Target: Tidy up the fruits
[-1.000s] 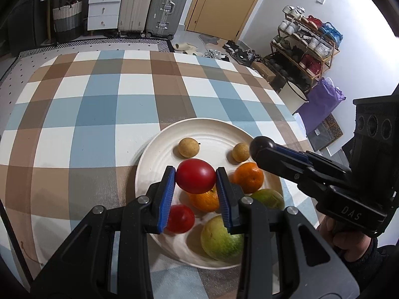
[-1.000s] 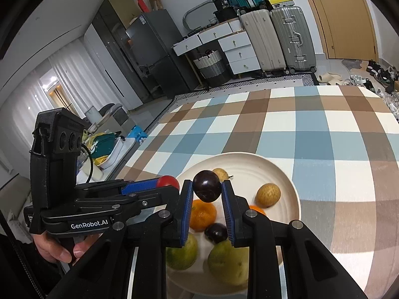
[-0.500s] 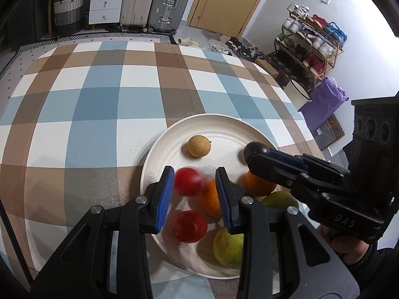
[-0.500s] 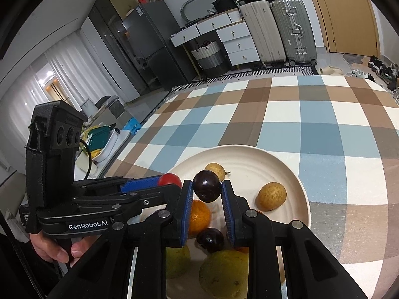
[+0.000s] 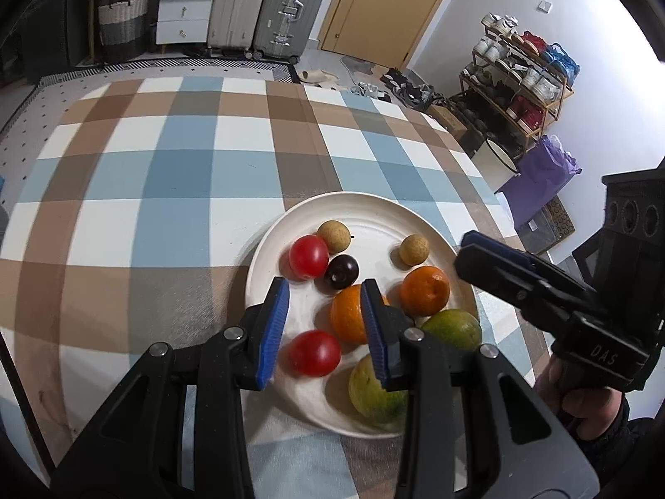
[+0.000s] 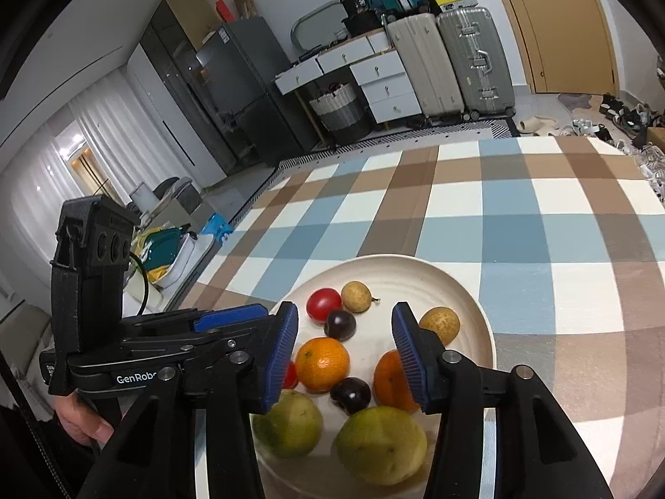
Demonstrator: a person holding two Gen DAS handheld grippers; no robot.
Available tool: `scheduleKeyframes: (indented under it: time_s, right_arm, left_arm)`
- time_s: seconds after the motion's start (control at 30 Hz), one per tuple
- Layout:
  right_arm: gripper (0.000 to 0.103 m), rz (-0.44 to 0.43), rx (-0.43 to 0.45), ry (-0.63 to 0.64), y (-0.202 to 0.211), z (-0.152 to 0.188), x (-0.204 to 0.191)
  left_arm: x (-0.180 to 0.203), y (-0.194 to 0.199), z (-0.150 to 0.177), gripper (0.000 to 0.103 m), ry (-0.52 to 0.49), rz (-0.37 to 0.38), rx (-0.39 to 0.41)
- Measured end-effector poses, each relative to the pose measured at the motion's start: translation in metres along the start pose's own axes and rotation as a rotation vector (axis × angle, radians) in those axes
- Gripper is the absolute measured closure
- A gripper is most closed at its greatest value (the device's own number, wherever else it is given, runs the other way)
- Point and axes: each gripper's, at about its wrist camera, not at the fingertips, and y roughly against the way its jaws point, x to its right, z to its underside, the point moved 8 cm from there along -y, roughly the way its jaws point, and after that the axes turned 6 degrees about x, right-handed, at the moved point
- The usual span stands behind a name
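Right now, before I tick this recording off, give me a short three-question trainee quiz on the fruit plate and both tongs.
1. True or false: the left tongs hold a red fruit.
2. How many dark plums show on the plate in the right wrist view? A) one B) two C) three
3. Fill in: the far red tomato sits between the dark plum and a ____-skinned round fruit.

Key: 1 false, both the left tongs and the right tongs stand open and empty. 2 B. 3 tan.
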Motion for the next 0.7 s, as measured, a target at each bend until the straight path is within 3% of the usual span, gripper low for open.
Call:
scheduleKeyframes:
  time_s: [0.13, 0.2, 0.33, 0.47, 0.7]
  right_arm:
    - [0.048, 0.014, 0.028, 0.021, 0.018, -0.001, -0.010]
    - [0.036, 0.017, 0.055, 0.028, 0.030, -0.002, -0.015]
    - [0.029, 0.028, 0.107, 0.047, 0.053, -0.002, -0.025]
    - [0.018, 0.038, 0.156, 0.060, 0.074, 0.001, -0.032]
    - [0.007, 0.059, 0.212, 0.092, 0.097, 0.014, -0.041]
  left_arm:
    - [0.003, 0.022, 0.003, 0.058, -0.004, -0.023, 0.036]
    - [0.005, 0.033, 0.004, 0.051, -0.005, -0.041, 0.057]
    - [0.010, 0.059, 0.010, 0.040, -0.010, -0.059, 0.100]
    - [0.013, 0.082, 0.016, 0.022, -0.020, -0.098, 0.155]
    - [0.019, 0.110, 0.032, 0.018, -0.025, -0.140, 0.207]
